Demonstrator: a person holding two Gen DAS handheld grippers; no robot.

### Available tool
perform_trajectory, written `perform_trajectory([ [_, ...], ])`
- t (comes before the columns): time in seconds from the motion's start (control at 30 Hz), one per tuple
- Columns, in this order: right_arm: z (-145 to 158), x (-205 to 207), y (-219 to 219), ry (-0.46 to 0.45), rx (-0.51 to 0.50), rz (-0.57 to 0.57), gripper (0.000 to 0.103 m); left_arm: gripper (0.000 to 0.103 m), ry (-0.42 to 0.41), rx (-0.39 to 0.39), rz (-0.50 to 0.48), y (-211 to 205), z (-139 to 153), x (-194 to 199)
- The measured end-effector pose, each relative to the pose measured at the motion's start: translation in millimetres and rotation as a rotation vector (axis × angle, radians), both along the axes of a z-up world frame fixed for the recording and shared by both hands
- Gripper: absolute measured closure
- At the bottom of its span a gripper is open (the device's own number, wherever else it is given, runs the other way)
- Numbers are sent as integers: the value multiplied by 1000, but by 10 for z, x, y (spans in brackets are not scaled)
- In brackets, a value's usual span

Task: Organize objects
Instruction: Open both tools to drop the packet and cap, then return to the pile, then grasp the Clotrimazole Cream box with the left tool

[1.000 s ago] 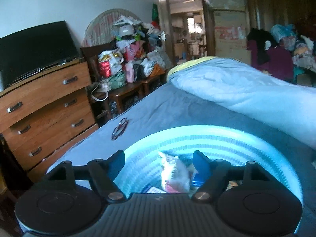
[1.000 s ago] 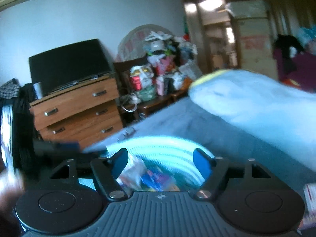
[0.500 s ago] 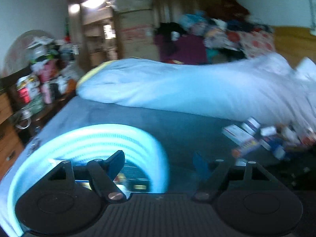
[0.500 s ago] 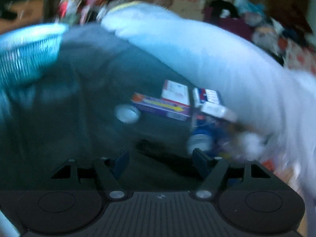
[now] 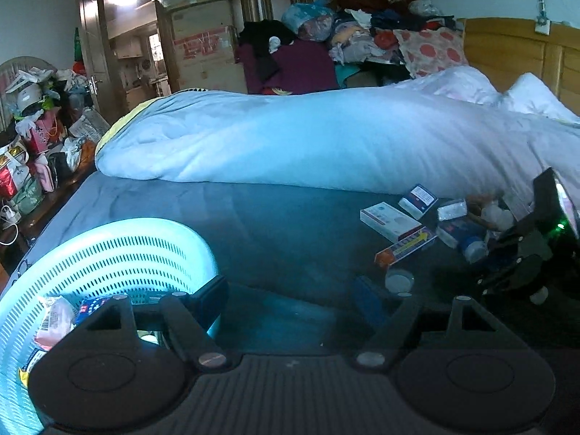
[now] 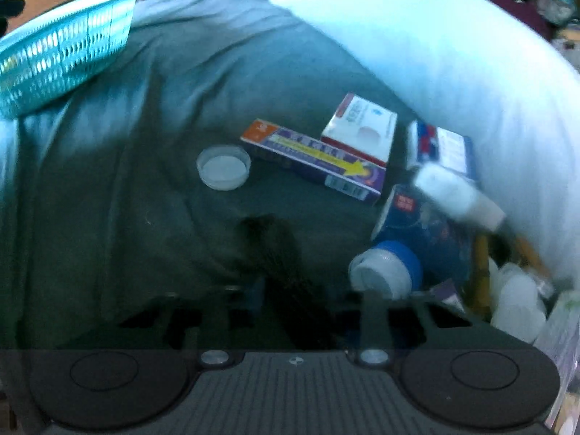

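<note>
- Loose items sit in a heap on the bed sheet (image 6: 127, 181), against the edge of the white duvet (image 5: 308, 137): long purple box (image 6: 311, 159), white box (image 6: 359, 127) touching it, blue-capped bottle (image 6: 391, 261), and a loose lid (image 6: 223, 166) just beside the purple box.
- A dark thing (image 6: 272, 250) lies nearest me and runs straight in under my right gripper (image 6: 290, 304). It's too blurred to identify.
- The right gripper's jaws are fully closed. They're likely pinching the dark thing, but the blur means I can't confirm the grip.
- The basket (image 5: 108, 250) is well apart from the heap, on the far side of the sheet, with a few packets already in it.
- The left gripper (image 5: 290, 301) is spread wide and holds nothing. It hangs over bare sheet just beside the basket rim.
- Step in hand, as I read it: a pick from the heap. Sorting is partly done and most of the heap is left.
- Next move: check that something comes up on the lift, then carry it across to the basket and release over the opening. If the jaws come up empty, reopen and re-seat lower.
</note>
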State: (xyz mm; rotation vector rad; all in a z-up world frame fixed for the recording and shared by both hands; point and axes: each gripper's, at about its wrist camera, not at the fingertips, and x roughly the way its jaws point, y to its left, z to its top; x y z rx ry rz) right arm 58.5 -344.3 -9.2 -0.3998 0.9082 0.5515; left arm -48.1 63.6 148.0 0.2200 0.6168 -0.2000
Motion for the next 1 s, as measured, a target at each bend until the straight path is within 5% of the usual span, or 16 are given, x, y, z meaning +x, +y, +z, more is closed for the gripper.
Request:
perform_trajectory([
  [0.23,270,-454,-394,72,462,-361,81,24,13,12,-69,-281,-156,159],
  [0.43,-76,-786,-512,57,456,-522,80,30,47,57,-205,-894,-597,678],
  [0.8,-293,-944,-536,-92,476,-451,80,35,36,178,-354,-1773,-1466,1584],
  [1.0,-319,-901,-569,-85,500,-451,80,40,97,219,-376,-1916,-1833,1823],
])
